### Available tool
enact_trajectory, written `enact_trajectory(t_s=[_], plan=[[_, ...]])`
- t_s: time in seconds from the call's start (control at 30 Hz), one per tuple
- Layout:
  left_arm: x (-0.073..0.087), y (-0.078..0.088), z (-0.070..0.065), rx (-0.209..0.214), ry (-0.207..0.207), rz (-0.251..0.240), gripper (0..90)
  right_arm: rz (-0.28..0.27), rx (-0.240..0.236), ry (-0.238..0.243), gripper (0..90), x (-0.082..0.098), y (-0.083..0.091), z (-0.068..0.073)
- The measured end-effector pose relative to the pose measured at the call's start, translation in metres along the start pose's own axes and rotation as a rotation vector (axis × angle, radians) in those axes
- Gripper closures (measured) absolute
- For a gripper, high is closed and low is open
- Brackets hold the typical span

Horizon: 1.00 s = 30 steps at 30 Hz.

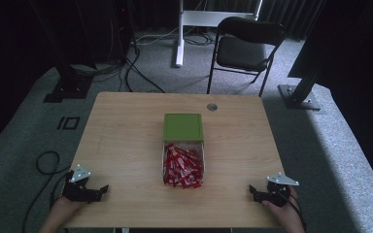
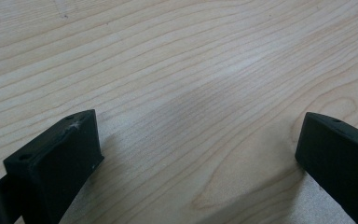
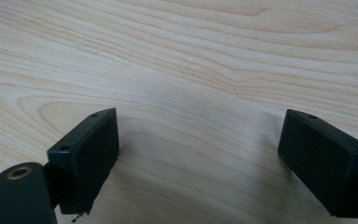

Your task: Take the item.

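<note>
A clear box (image 1: 203, 154) heaped with red sachets (image 1: 182, 167) stands mid-table, its green lid (image 1: 183, 127) lying flat just behind it. My left gripper (image 1: 102, 190) rests at the table's near left corner, held by a hand. Its jaws stand wide apart over bare wood in the left gripper view, the left gripper (image 2: 198, 149) holding nothing. My right gripper (image 1: 253, 192) rests at the near right corner, pointing toward the box. In the right gripper view the right gripper (image 3: 198, 144) is open too, with only wood grain between its black fingers (image 3: 91, 154).
The wooden table (image 1: 126, 141) has a round cable hole (image 1: 211, 107) near its far edge. A black folding chair (image 1: 245, 48) and a white stand leg (image 1: 179, 34) sit beyond it on grey carpet. Cables (image 1: 46, 162) trail on the floor at left.
</note>
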State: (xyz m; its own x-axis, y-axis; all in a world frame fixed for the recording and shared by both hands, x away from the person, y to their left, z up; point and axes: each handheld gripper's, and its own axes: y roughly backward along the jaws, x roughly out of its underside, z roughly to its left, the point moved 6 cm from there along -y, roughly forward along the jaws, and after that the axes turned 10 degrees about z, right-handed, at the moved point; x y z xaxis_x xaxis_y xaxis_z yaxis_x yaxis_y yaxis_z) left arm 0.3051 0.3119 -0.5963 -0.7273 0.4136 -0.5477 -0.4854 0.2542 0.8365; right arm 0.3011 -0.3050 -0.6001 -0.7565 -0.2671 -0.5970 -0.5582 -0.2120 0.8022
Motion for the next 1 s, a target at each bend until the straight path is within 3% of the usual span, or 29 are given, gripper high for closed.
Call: enact_trajectory(t_s=[1.0], plan=[[0.0008, 0.0004, -0.0004, 0.004, -0.005, -0.002, 0.8, -0.007, 0.009, -0.011, 14.5, 0.0018, 0.0019, 0.0030]])
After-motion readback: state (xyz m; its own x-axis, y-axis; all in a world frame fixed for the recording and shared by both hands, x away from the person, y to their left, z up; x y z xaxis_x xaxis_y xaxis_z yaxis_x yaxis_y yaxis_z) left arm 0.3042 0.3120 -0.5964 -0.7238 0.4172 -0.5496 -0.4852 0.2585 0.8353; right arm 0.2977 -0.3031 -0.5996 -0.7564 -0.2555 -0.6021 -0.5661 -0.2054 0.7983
